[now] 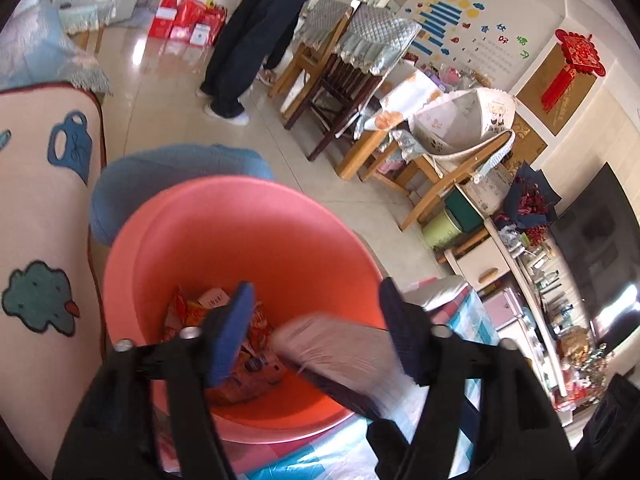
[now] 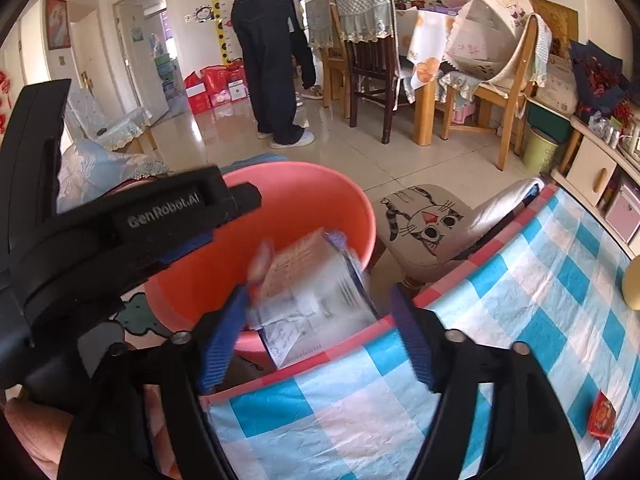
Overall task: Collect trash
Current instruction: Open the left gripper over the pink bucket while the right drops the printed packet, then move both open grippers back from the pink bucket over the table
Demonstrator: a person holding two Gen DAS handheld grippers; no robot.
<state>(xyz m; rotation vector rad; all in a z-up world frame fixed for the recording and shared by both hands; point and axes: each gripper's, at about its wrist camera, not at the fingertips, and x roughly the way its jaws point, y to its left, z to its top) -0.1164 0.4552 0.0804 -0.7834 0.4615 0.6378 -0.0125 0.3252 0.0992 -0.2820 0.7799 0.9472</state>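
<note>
Beside the checked tablecloth (image 2: 520, 300), pink bin (image 1: 248, 240) already holds wrappers (image 1: 248, 336); blurred packet (image 2: 312, 280) drops in, both grippers' (image 1: 316, 328) (image 2: 320, 336) fingers spread; red scrap (image 2: 601, 420) remains.

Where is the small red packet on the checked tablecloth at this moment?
In the right wrist view the small red packet lies on the blue-and-white checked tablecloth near the lower right edge, right of the open right gripper, apart from the pink bin.
</note>
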